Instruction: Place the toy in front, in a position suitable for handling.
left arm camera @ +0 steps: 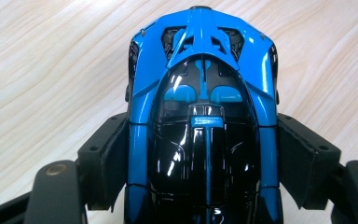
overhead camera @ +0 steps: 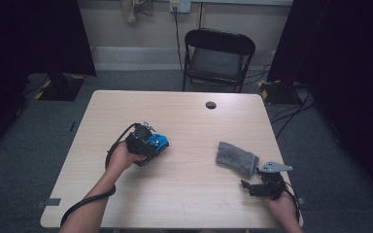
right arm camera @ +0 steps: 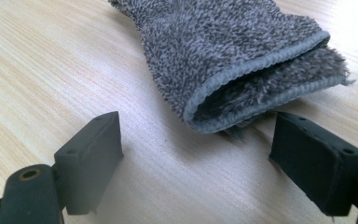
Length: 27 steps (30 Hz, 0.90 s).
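High view: wooden table [overhead camera: 184,194], left gripper [overhead camera: 151,143] at centre-left, right gripper [overhead camera: 252,187] near the front right edge, grey cloth [overhead camera: 236,158] between them, closer to the right one.
Left gripper state: clamped on a blue-and-black toy car [left arm camera: 203,116]; pads [left arm camera: 105,161] press both flanks at about mid-body, car's far end points away from the camera.
Car position: over the table, in the jaws; whether it rests on the wood or hangs just above, can't tell.
Car handling: hard glossy shell, so likely slippery under the pads; probably light; thin blue fins and trim look breakable. Flat side panels are the right hold, not the roof glazing or the fins.
Right gripper state: jaws spread wide, holding nothing, low over the table.
Cloth position: lies flat on the table, folded, its open hemmed edge [right arm camera: 256,70] facing the right gripper, just ahead of the fingertips [right arm camera: 91,144] and offset toward the right-hand jaw; no contact.
Cloth handling: terry microfibre, soft, limp, light, not slippery; it will sag and unfold if pinched by one layer. Best to bite through the whole folded edge, both layers.
Likely job: wipe the car with the cloth; cloth pick-up not yet done.
Risk: jaws scraping the tabletop on the low approach.
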{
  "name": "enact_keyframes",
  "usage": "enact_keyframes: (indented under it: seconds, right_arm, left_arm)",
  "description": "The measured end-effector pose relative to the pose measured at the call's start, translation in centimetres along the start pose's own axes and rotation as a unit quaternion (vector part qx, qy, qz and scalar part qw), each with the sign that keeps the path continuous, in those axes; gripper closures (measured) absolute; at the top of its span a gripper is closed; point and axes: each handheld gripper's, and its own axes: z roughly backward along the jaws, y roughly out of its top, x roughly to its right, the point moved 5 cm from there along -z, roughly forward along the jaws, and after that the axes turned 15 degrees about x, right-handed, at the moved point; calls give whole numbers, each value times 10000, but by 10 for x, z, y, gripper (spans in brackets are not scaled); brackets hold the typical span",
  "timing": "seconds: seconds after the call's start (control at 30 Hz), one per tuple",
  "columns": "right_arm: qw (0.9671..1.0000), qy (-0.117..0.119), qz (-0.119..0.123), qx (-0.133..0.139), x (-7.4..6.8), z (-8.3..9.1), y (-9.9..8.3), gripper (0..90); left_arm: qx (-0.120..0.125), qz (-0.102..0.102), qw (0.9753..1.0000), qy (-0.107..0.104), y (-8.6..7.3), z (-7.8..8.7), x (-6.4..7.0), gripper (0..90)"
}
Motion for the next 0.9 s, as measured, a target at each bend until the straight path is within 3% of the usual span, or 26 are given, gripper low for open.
enact_keyframes:
  seconds: [0.23,0.63,0.8,0.9]
  right_arm:
    - [10000,-1,-4,-1,0,0,0,156]
    - [10000,1,-1,0,0,0,0,156]
    - [10000,0,-3,-1,0,0,0,156]
    - [10000,-1,-3,0,0,0,0,156]
  left_arm:
    - [-44,-140,9998,-158,9,-19,17,260]
    - [-75,-273,9993,-248,18,-44,40,260]
    - [-123,-408,9988,-228,19,-52,46,260]
    - [-112,-375,9989,-248,18,-56,47,260]
